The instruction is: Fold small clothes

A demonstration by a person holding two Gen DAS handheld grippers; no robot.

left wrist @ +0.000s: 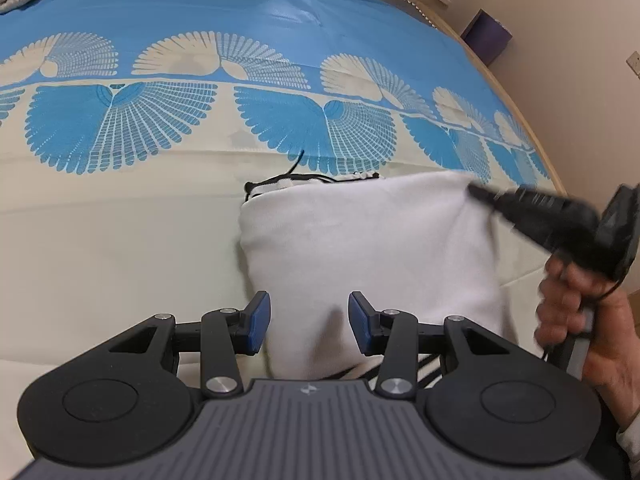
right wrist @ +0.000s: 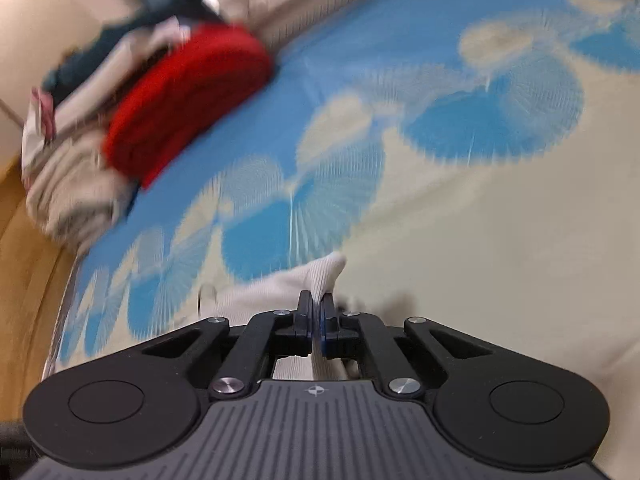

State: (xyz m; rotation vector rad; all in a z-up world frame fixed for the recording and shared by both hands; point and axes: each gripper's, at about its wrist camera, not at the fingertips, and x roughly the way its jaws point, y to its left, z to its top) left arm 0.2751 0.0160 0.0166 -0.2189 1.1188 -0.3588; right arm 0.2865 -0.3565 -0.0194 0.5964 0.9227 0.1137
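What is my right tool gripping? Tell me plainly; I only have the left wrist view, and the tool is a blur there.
Observer: The right tool is shut on a raised corner of the white garment; the cloth runs between its pads.
Operator: Describe that cloth up close.
Observer: It is finely ribbed where the corner stands up.
Operator: Report what lies behind the red garment.
Observer: Behind the red garment, a dark teal garment lies on a heap of pale clothes. All of it is blurred.
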